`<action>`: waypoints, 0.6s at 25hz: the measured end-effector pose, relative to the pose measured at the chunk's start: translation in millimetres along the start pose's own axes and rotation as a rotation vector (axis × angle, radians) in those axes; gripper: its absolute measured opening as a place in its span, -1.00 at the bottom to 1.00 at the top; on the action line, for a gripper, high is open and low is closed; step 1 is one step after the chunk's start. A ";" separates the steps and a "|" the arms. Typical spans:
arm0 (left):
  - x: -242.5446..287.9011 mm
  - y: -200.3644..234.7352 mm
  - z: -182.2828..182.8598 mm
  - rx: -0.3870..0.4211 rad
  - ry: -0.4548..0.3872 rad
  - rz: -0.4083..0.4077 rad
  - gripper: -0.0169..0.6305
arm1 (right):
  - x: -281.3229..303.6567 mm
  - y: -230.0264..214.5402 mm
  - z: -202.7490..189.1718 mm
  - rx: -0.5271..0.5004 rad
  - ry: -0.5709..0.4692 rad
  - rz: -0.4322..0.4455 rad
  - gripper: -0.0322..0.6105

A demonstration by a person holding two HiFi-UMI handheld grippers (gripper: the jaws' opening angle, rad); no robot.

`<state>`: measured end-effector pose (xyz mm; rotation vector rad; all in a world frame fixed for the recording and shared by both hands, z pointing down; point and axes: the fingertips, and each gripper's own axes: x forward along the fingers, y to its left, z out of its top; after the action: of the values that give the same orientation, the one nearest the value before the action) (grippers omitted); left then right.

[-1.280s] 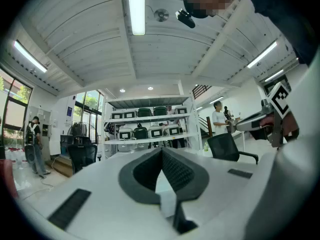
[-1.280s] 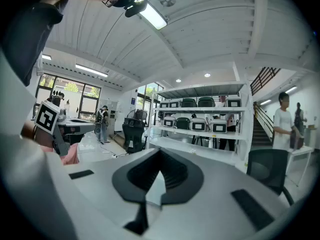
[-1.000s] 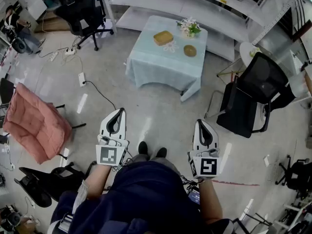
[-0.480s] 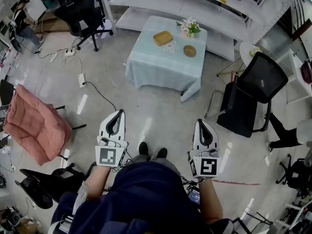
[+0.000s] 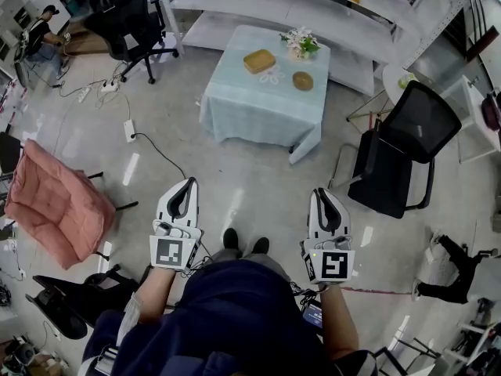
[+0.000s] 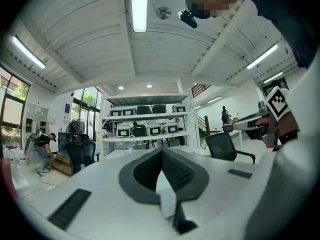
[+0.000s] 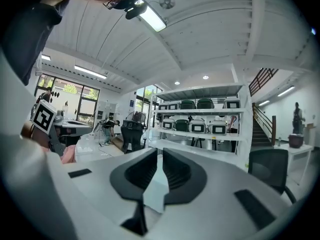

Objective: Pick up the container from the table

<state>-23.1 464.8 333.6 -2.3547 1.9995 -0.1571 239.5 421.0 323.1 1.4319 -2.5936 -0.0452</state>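
- Tan squarish container (image 5: 260, 61) lies on a table draped in pale blue cloth (image 5: 258, 112), at 12 o'clock from both grippers in the head view and well apart from them.
- Left gripper (image 5: 189, 182) has its jaws together with nothing between them.
- Right gripper (image 5: 322, 193) has its jaws opening, a narrow slit showing between the pads, and nothing in it.
- Both grippers hang over the grey polished floor (image 5: 250, 182), side by side, each pointing toward 12 o'clock.
- A round brown dish (image 5: 303, 81) sits at 4 o'clock from the container, and a small bunch of white flowers (image 5: 300, 44) at 2 o'clock from it.
- A black office chair (image 5: 407, 151) stands at 2 o'clock from the right gripper.
- A pink cushioned chair (image 5: 55, 202) stands at 9 o'clock from the left gripper.
- Long white shelves (image 5: 297, 6) run at 12 o'clock beyond the table.
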 end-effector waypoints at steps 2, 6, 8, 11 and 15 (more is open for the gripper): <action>-0.6 1.7 0.1 -0.003 0.017 0.007 -0.94 | 1.7 1.6 1.1 -0.002 -0.003 0.005 -0.77; -2.2 5.2 -1.5 0.002 0.013 0.000 -0.94 | 7.4 5.7 6.4 -0.022 -0.013 0.011 -0.56; -2.9 8.6 -2.0 0.008 0.024 0.005 -0.94 | 10.2 6.9 9.0 -0.028 -0.018 0.012 -0.49; -3.2 13.1 -2.7 0.013 0.025 0.006 -0.94 | 15.1 9.5 13.0 -0.027 -0.034 0.021 -0.30; -4.2 19.8 -3.9 0.025 0.030 0.006 -0.94 | 20.5 15.1 16.3 -0.032 -0.047 0.027 -0.01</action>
<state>-43.7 465.8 335.2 -2.3452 2.0050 -0.2167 213.5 410.9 311.6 1.4009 -2.6373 -0.1169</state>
